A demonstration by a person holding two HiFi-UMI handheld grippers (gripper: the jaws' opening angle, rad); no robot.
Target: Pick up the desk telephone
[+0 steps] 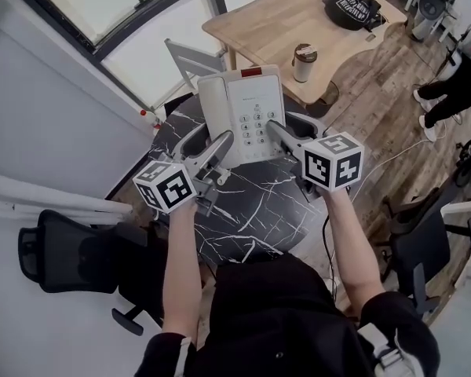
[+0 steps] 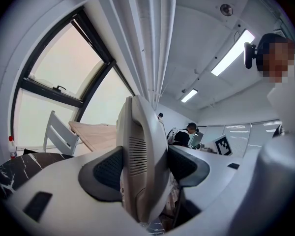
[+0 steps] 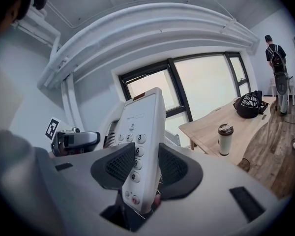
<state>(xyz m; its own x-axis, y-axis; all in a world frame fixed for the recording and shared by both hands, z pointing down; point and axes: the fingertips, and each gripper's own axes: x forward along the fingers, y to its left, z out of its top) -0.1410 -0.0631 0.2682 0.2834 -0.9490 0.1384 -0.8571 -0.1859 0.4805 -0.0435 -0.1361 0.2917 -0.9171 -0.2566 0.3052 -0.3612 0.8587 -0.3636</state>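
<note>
White desk telephone (image 1: 242, 116): left gripper (image 1: 210, 141) pinching its left edge, right gripper (image 1: 286, 128) pinching its right edge.

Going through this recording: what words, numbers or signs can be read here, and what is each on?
"2", "3", "6", "#": keypad of the phone, right gripper view.
Small print above those keys: too small to read.
White lettering on the black bag: blurred, unreadable.
Cubes: square markers only, no words.

Telephone (image 1: 247, 108) lower corners hidden behind left tool (image 1: 212, 144), right tool (image 1: 286, 132).
</note>
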